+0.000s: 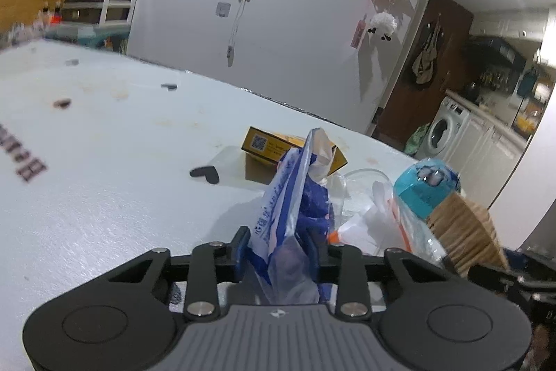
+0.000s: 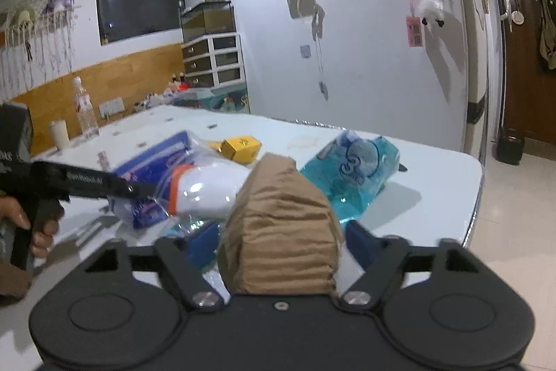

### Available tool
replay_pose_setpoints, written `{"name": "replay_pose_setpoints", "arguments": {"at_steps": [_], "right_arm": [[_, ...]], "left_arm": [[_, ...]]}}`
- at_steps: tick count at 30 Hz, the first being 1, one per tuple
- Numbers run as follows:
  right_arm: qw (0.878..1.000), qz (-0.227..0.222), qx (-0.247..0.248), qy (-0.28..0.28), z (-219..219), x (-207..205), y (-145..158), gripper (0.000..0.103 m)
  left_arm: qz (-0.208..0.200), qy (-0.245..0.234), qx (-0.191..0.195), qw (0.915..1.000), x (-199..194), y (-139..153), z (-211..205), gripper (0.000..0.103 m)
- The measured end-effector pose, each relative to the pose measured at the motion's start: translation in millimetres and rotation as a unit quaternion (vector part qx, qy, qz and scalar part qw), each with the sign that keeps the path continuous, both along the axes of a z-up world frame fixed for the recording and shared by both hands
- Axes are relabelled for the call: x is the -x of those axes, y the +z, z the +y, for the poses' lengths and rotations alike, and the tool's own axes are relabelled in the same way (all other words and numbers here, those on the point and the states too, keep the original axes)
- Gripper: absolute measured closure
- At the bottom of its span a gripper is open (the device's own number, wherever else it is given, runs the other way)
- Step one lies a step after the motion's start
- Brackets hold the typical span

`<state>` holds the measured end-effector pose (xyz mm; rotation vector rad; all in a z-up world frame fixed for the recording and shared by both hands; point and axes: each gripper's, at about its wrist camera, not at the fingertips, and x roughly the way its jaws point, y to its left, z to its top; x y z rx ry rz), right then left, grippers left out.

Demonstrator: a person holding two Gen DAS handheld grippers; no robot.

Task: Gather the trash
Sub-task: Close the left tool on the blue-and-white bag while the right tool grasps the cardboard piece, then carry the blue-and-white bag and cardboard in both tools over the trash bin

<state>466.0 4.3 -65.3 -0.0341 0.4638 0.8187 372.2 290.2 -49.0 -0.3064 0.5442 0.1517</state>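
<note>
left gripper [image 1: 278,249] has its fingers pinching the blue-and-white plastic bag [image 1: 292,197], right gripper [image 2: 283,249] is clamped on the crumpled brown paper bag [image 2: 281,225]. the rest of the trash sits on the worktop [image 1: 104,179]: yellow box [image 1: 267,145], teal wrapper [image 2: 351,172]. thin plastic could slip or tear if yanked, and paper may crush loose.

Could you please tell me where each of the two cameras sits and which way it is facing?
Left wrist: rides on the left claw, looking forward and down over the white table to the far wall; the claw pinches a blue-and-white plastic bag.
Right wrist: rides on the right claw, facing the same wall; it grips a brown paper bundle, and the left hand shows at the left edge.
Shared: the yellow box and the turquoise pack.
</note>
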Motion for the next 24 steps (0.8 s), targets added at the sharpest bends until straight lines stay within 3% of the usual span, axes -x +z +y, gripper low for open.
{"name": "replay_pose_setpoints", "arguments": {"at_steps": [3,6,16,24], "right_arm": [[1.000,-0.004,0.011,-0.008,1,2,-2,0.048],[1.000,0.003,0.004,-0.015,-5,2,0,0.050],[0.999,-0.018,-0.016,-0.039,-26,20,21,0.051],[0.998,-0.033,-0.021,-0.054,-35,41,36,0.050]], "left_arm": [[-0.008,-0.003,-0.027,0.9996,4,4,-9,0.072],[-0.017,0.008,-0.051,0.9986,10,10,-14,0.077],[-0.049,0.048,-0.112,0.9913,32,29,-32,0.080],[-0.062,0.042,-0.127,0.9891,50,37,-63,0.080]]}}
